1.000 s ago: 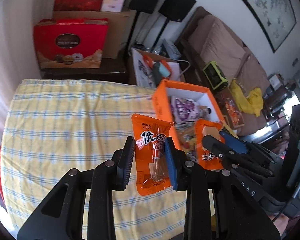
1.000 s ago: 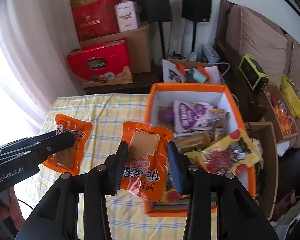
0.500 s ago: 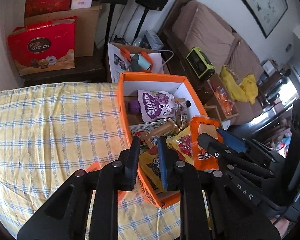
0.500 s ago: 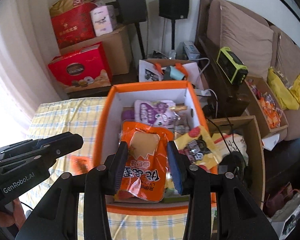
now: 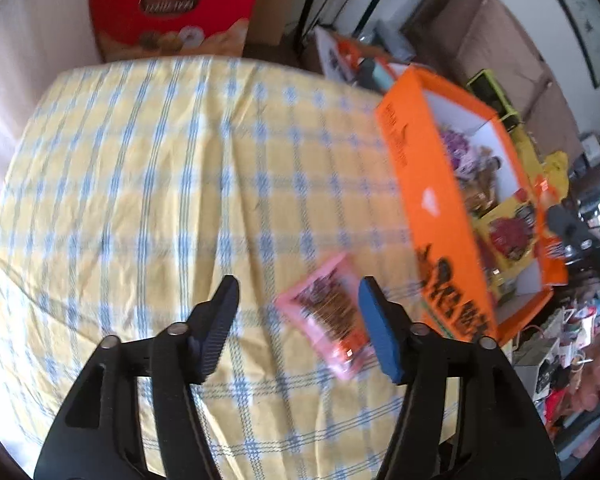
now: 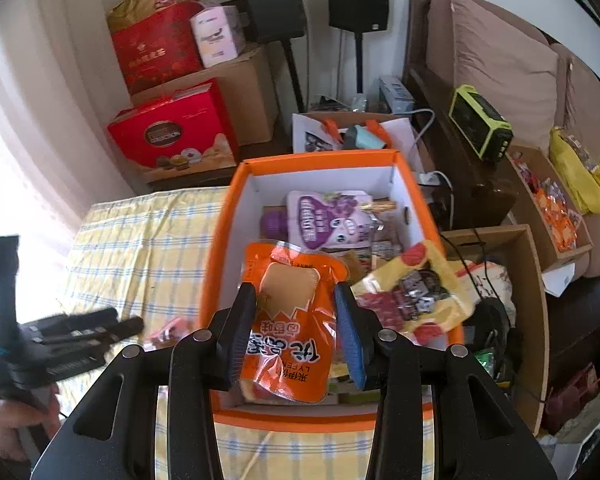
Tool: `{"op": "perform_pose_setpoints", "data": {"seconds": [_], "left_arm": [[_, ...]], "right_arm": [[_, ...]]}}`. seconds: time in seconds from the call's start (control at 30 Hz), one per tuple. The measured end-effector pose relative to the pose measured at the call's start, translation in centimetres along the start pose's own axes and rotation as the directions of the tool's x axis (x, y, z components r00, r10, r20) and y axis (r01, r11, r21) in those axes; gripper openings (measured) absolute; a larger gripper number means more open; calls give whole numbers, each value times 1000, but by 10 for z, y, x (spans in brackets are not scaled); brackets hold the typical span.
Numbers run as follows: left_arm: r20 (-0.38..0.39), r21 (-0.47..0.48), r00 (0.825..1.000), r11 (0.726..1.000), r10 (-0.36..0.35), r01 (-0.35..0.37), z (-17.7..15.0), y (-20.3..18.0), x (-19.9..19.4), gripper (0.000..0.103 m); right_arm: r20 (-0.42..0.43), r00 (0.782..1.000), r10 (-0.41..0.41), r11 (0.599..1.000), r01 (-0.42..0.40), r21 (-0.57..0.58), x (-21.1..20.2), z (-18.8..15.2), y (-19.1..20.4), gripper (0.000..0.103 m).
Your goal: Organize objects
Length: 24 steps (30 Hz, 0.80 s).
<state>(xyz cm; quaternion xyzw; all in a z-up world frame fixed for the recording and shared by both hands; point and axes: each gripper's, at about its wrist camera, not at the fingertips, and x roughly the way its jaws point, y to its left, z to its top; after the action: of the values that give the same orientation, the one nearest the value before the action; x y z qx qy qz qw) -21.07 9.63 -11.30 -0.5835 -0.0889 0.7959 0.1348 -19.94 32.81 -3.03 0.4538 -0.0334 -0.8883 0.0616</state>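
My left gripper [image 5: 296, 308] is open and empty, low over the yellow checked tablecloth [image 5: 160, 184]. A pink snack packet [image 5: 328, 316] lies on the cloth between its fingers, nearer the right one. The orange box [image 5: 432, 208] stands to its right. My right gripper [image 6: 296, 320] is shut on an orange snack packet [image 6: 292, 328] and holds it over the near part of the orange box [image 6: 224, 240], which holds a purple pouch [image 6: 328, 220] and a yellow packet [image 6: 412, 288]. The left gripper [image 6: 112, 324] shows at the left, over the pink packet [image 6: 168, 330].
Red gift boxes [image 6: 172, 136] and cardboard boxes stand behind the table. A brown open carton [image 6: 528, 304] sits right of the orange box. A sofa [image 6: 500, 68], a green device [image 6: 480, 124] and speakers [image 6: 356, 0] are at the back right.
My left gripper swung left from over the box to over the cloth and opened; its orange packet is gone from it. My right gripper moved its orange packet over the box.
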Motion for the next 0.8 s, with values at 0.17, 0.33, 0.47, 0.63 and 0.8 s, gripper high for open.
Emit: {"op": "perform_pose_setpoints", "data": {"seconds": [0.17, 0.33, 0.47, 0.63, 0.8], "left_arm": [[-31, 3, 999, 1000, -8, 8, -19, -7, 16, 62], [-21, 7, 1000, 1000, 10, -10, -24, -18, 21, 78], [1, 25, 998, 998, 55, -55, -26, -28, 25, 78], [55, 71, 992, 991, 110, -114, -33, -36, 27, 71], [65, 137, 991, 983, 114, -122, -33, -41, 26, 32]], "right_arm": [[5, 1000, 9, 1000, -9, -21, -1, -3, 15, 40], [3, 1000, 9, 999, -8, -31, -1, -6, 22, 40], [3, 1000, 9, 999, -9, -33, -1, -7, 23, 40], [2, 1000, 11, 999, -11, -30, -2, -9, 24, 40], [0, 1000, 12, 999, -12, -33, -1, -10, 26, 40]]}}
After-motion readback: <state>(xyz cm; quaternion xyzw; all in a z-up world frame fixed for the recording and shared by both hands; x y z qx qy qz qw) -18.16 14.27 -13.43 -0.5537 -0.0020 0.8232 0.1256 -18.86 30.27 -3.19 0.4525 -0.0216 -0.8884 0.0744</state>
